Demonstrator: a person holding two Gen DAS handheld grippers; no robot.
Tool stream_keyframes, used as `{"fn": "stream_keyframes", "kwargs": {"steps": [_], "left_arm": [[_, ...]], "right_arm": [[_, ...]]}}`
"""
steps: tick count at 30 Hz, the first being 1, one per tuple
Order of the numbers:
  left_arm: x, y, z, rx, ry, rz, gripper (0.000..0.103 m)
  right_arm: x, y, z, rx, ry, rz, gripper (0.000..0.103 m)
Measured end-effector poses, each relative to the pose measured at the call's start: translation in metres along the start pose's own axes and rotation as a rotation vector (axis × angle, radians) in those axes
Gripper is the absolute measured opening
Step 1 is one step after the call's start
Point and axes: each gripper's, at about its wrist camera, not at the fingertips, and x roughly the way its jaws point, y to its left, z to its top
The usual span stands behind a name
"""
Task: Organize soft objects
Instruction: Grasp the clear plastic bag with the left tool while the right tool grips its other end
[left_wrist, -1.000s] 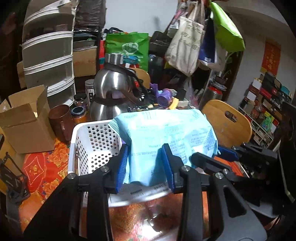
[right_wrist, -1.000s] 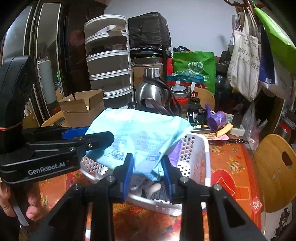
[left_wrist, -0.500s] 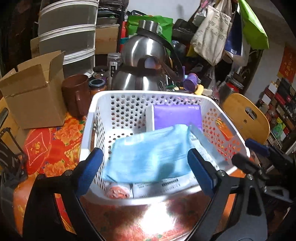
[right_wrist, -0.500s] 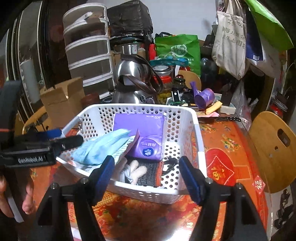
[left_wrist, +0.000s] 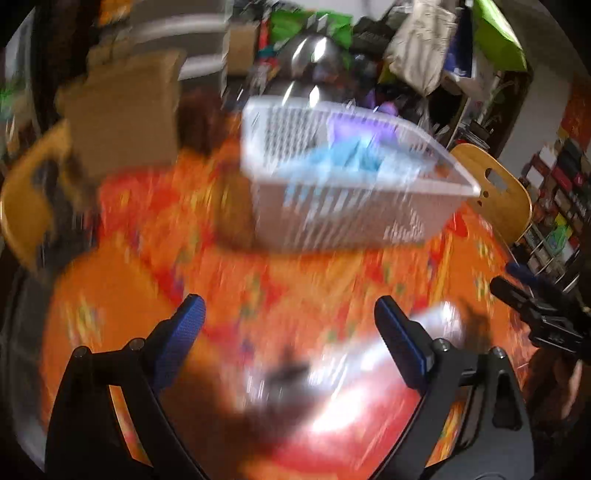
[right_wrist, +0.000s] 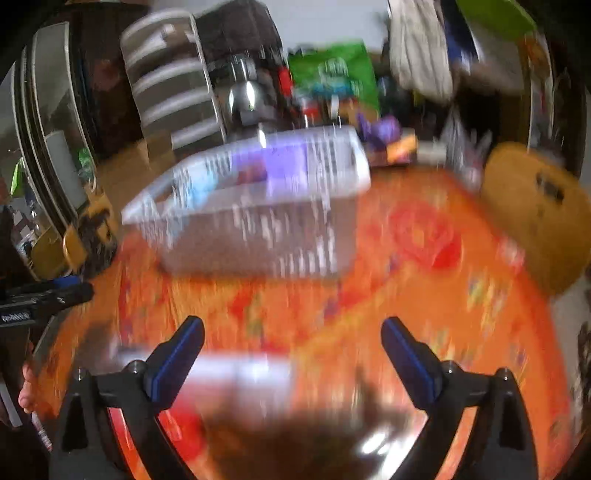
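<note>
Both grippers (left_wrist: 290, 334) (right_wrist: 291, 341) withdrew from the basket (left_wrist: 343, 206), jaws empty.

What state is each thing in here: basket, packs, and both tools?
White basket: upright on the tablecloth, loaded.
Light blue pack: lying inside the basket.
Purple pack: inside, against the far wall.
Left tool: open, empty.
Right tool: opening, nothing between its fingers.

White basket (left_wrist: 332, 206) smeared by motion blur, contents – blue, purple – unreadable
</note>
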Motion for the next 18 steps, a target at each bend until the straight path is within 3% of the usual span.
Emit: {"fn": "stream_keyframes", "kwargs": {"steps": [3,7,13,18], "left_arm": [[0.005,0.022,-0.043,-0.049,0.042,-0.007,0.092],[0.017,0.03,-0.075,-0.058,0.084,-0.025,0.092],[0.027,0.022,-0.085,-0.014,0.078,-0.031,0.092],[0.034,0.011,-0.083,0.045,0.068,0.022,0.092]], "right_arm": [[0.011,-0.002,-0.026,-0.003,0.062,-0.004,0.096],[0.023,0.005,-0.04,-0.031,0.099,0.022,0.096],[0.042,0.021,-0.04,-0.069,0.138,0.033,0.089],[0.053,0.033,-0.039,-0.123,0.159,0.002,0.085]]}}
